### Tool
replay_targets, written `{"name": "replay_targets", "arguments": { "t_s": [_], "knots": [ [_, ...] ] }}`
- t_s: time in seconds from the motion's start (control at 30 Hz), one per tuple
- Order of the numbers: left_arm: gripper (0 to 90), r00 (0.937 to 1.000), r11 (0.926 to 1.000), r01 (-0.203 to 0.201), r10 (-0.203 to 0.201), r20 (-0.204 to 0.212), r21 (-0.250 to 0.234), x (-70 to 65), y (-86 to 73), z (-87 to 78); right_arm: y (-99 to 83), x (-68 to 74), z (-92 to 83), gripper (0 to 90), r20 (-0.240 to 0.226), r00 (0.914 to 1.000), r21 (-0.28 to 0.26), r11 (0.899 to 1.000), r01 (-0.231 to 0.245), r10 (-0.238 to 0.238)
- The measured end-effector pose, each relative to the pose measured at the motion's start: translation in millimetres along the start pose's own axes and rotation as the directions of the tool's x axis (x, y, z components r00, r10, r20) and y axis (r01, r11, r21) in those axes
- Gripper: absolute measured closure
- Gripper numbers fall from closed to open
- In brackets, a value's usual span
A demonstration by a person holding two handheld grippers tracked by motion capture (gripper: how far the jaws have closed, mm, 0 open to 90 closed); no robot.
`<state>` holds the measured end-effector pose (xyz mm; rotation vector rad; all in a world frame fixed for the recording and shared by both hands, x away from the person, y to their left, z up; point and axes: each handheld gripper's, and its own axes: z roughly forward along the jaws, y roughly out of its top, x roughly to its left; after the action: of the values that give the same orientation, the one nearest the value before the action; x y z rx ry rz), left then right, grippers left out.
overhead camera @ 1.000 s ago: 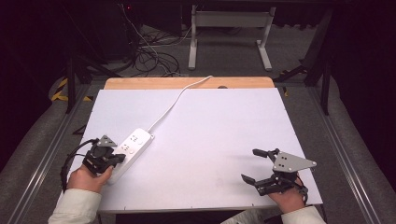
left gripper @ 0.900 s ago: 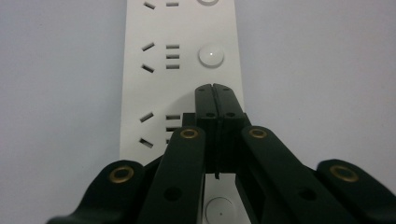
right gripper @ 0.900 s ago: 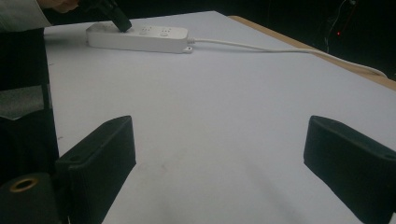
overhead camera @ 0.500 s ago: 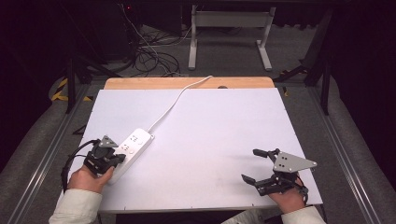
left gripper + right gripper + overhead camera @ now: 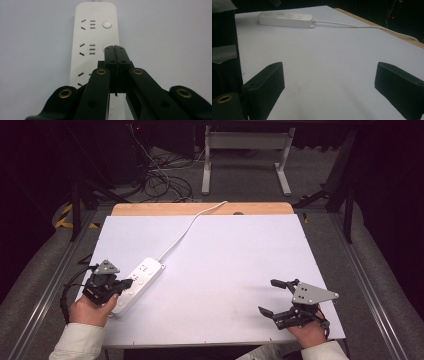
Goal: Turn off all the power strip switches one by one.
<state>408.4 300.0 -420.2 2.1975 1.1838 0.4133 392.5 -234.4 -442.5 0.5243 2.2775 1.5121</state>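
The left gripper [image 5: 115,47] is being kept clenched, with nothing between its jaws, and its tip is being held over the middle round button of the white power strip [image 5: 138,283], which is lying at the left side of the table [image 5: 240,270]; the right gripper [image 5: 273,296] is being rested wide open, well apart; if the tip is being pushed off-centre, the button is probably being missed, or the light strip is being shoved along the smooth table.

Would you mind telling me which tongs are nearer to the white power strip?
The left tongs: shut, tips over the power strip by a round button. The right tongs rest open, far across the table.
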Motion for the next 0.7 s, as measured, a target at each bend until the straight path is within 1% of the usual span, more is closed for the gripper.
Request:
{"name": "replay_targets", "arguments": {
  "t_s": [0.07,0.1,0.17,0.2,0.23,0.27,0.4,0.5,0.53,0.57,0.63,0.7],
  "knots": [
    [90.0,0.9999,0.9999,0.007,-0.007,0.008,0.009,-0.1,-0.6,1.7,-0.1,0.2,-0.4,9.5,0.000,1.0000,0.000,1.000,-0.001,0.001],
    [90.0,1.0000,0.9999,0.002,-0.002,0.008,0.010,-0.1,-0.2,2.0,-0.2,-0.1,-0.5,9.5,0.001,1.0000,-0.001,1.000,-0.001,0.001],
    [90.0,0.9999,0.9999,0.007,-0.007,0.012,0.010,-1.0,1.2,2.0,-0.4,-0.1,-0.9,9.5,0.002,1.0000,0.001,1.000,-0.003,0.003],
    [90.0,1.0000,0.9999,0.001,-0.001,0.006,0.013,-1.2,2.1,1.9,-0.4,-0.1,-0.9,9.5,0.002,1.0000,0.001,1.000,-0.003,0.003],
    [90.0,0.9999,0.9999,0.005,-0.005,0.009,0.011,-1.9,2.5,2.7,-0.4,-0.1,-0.9,9.5,0.002,1.0000,0.001,1.000,-0.002,0.002],
    [90.0,1.0000,0.9999,-0.002,0.002,0.009,0.015,-1.9,2.8,3.2,-0.4,-0.2,-0.8,9.5,0.001,1.0000,0.001,1.000,-0.003,0.003],
    [90.0,1.0000,0.9999,-0.003,0.003,0.009,0.013,-2.5,5.9,5.2,-0.5,-0.5,0.1,9.5,0.000,1.0000,0.002,1.000,-0.004,0.004],
    [90.0,0.9999,0.9999,-0.007,0.007,0.014,0.011,-3.2,11.2,8.1,-0.3,0.2,0.7,9.5,-0.003,1.0000,0.004,1.000,-0.005,0.005],
    [90.0,0.9998,0.9998,-0.017,0.017,0.012,0.010,-3.1,14.2,9.9,-0.3,0.0,1.1,9.5,-0.003,1.0000,0.003,1.000,-0.004,0.004],
    [90.0,0.9997,0.9997,-0.020,0.020,0.015,0.011,-3.9,17.6,12.3,-0.3,0.0,1.1,9.5,-0.003,1.0000,0.003,1.000,-0.004,0.004],
    [90.0,0.9993,0.9992,-0.037,0.037,0.007,0.016,-6.0,25.1,18.1,-0.3,-0.3,1.4,9.5,-0.003,1.0000,0.002,1.000,-0.006,0.006],
    [90.0,0.9992,0.9991,-0.038,0.038,0.013,0.018,-7.3,29.6,23.2,-0.2,-0.1,1.3,9.5,-0.003,1.0000,0.003,1.000,-0.004,0.004]
  ]
}}
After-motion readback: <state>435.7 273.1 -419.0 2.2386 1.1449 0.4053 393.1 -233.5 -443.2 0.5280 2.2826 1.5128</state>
